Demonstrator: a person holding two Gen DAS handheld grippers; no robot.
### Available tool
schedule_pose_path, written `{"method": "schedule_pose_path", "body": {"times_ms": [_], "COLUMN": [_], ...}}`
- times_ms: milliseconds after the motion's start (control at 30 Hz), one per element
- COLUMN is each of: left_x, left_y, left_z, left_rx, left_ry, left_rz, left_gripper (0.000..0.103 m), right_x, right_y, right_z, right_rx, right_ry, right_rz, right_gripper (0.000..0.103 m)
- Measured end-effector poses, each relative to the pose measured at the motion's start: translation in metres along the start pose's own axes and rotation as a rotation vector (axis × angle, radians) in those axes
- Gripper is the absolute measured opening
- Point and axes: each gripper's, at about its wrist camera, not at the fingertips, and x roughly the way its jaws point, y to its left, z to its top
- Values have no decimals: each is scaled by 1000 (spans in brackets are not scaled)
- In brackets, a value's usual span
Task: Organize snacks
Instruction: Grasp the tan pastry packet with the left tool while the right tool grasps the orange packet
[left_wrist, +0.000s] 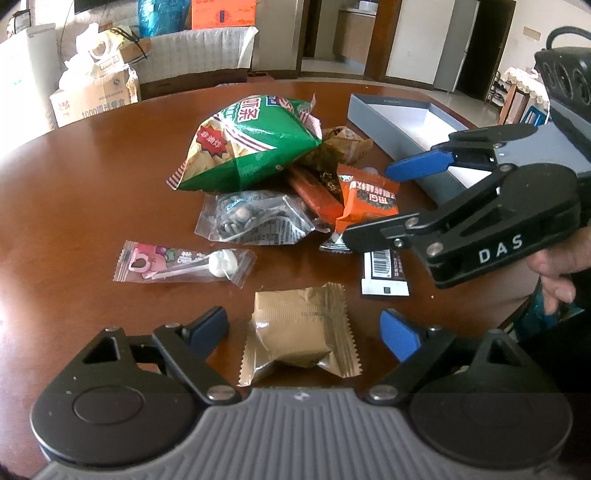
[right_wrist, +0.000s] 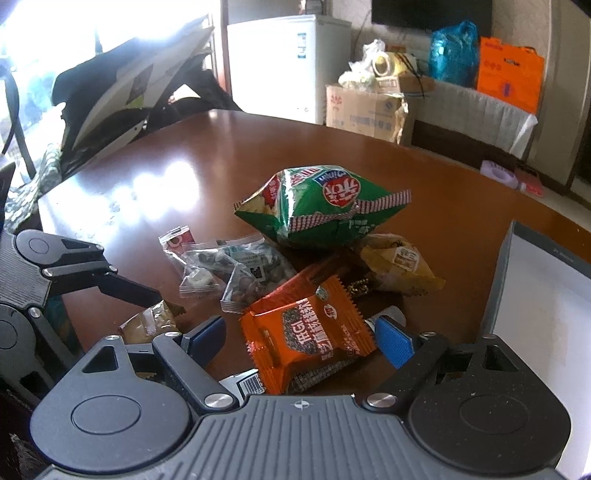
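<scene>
Seen from the left wrist view: in the middle of the table (left_wrist: 92, 184), a heap of snacks. On top of the heap, at its far side, the big puffed bag (left_wrist: 243, 144). Just behind it to the right, a crumpled wrapper (left_wrist: 347, 142). Before the big bag and partly under it, the clear bag of nuts (left_wrist: 255, 221). Right of the clear bag, the zigzag-edged packet (left_wrist: 369, 199). Nearer, apart from the heap: lollipop packet (left_wrist: 184, 264) at left, wrapped cake (left_wrist: 295, 336) nearest, barcode sachet (left_wrist: 384, 271) at right. At far right, the open box (left_wrist: 399, 114).
</scene>
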Motion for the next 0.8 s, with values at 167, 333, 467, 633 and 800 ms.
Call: {"method": "schedule_pose_path", "body": {"times_ms": [167,333,467,633,800], "left_x": [0,-2,-3,-3,-3], "left_y": [1,0,-1,-1,-3], "left_z": [1,0,0,0,0], "left_rx": [-4,6,12,23,34], "left_ry": [-5,-11,-17,-21,-24], "left_rz": [1,2,3,4,11], "left_gripper": [91,79,72,63,56], "right_x": [3,6,6,10,13], "right_y": [1,3,5,8,8], "right_z": [-2,-3,-4,-4,-6], "right_rx": [-30,-61,-76,-95,-99], "right_ry": [-1,1,-2,2,5], "right_rz": [-6,-21,-34,-52,-48], "right_gripper": [86,84,83,84,84]}}
